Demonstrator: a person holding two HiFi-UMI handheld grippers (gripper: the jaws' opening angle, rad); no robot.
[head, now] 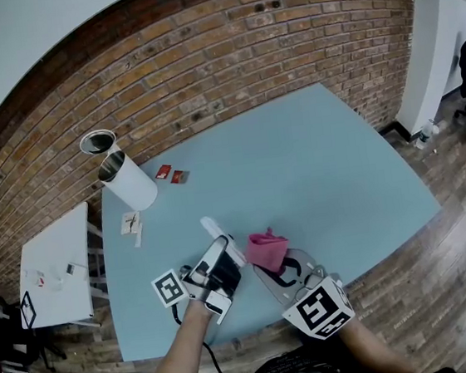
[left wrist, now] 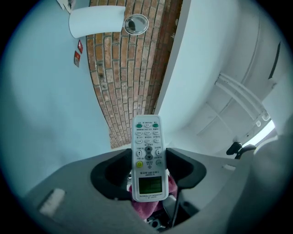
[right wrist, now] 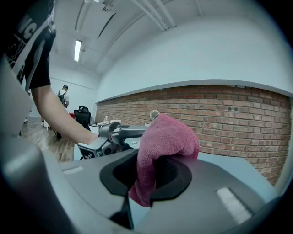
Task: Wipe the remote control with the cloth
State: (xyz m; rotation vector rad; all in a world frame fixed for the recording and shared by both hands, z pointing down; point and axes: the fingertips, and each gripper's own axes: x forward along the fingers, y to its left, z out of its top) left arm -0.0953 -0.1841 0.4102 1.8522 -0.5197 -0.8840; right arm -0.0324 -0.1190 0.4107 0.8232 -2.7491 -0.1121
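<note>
- Remote control [left wrist: 147, 157]: white, keypad showing, pinched at its display end by the left claw [left wrist: 147, 170] over the blue desk [head: 313, 156]; probably steadied for wiping.
- Cloth [right wrist: 165, 137]: pink, bunched, clamped in the right claw [right wrist: 146, 176] just beside the remote; apparently gathered as a pad.

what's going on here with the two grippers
Two hand-held grippers are at work above a light blue table. The left gripper is shut on a white remote control, whose buttons face that gripper's camera. The right gripper is shut on a pink cloth, held right beside the remote. The cloth shows just behind the remote, but I can't tell whether they touch.
</note>
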